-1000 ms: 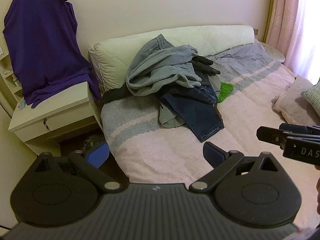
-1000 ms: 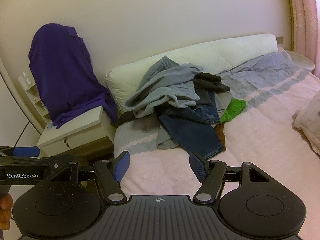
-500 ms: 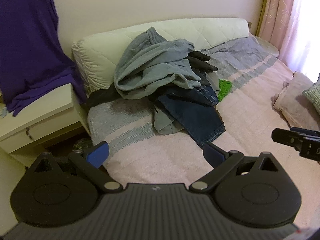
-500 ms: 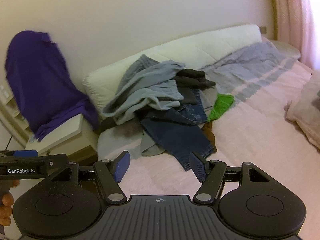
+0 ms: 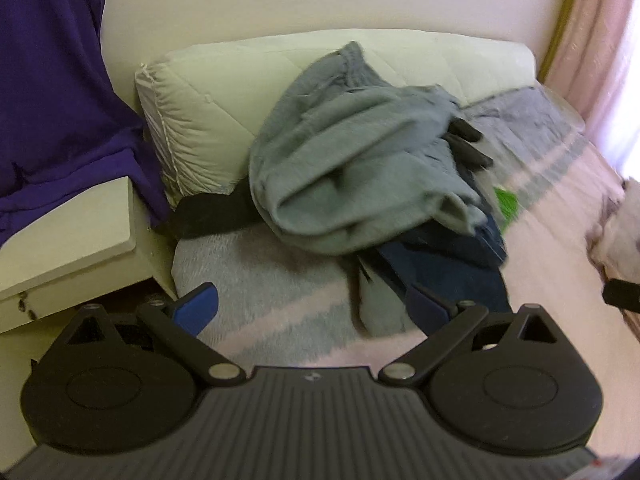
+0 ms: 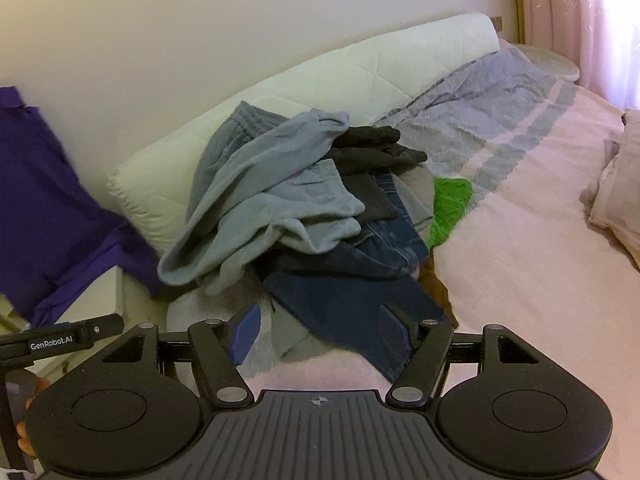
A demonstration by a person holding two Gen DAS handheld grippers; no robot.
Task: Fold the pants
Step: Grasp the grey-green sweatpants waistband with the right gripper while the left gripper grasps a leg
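Observation:
A heap of clothes lies at the head of the bed. Grey sweatpants are on top, dark blue jeans spread out beneath them, with black garments and a green cloth at the right side. My left gripper is open just short of the heap, over the blanket. My right gripper is open too, its blue pads hanging above the jeans leg. Nothing is between either pair of fingers.
The bed carries a pink and grey blanket and a long white bolster against the wall. A purple shirt drapes over a cream bedside cabinet on the left. Pink pillows and a curtain are at the right.
Both grippers have moved forward toward the clothes heap, which now looks larger. The left view has swung left and is motion-blurred. Both stay open.

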